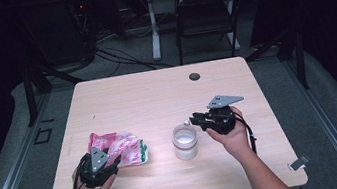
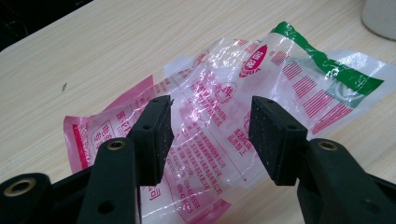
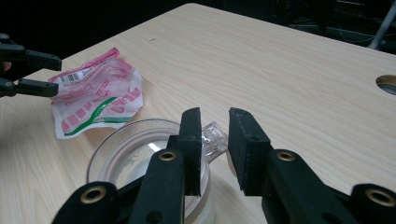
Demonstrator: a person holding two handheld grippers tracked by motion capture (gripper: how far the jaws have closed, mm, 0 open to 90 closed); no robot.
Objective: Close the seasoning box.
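A crumpled pink, white and green plastic bag lies on the left part of the table. My left gripper hovers over its near edge. In the left gripper view, the left gripper is open, with the bag spread flat under and beyond the jaws. A clear cup stands right of centre. My right gripper reaches its far right rim. In the right gripper view, the right gripper has its jaws close together around the cup's clear handle, above the cup.
A round cable hole sits near the table's far edge, also the cable hole at the right of the right gripper view. A black folding chair stands on the floor beyond the table. Bare wood lies between bag and cup.
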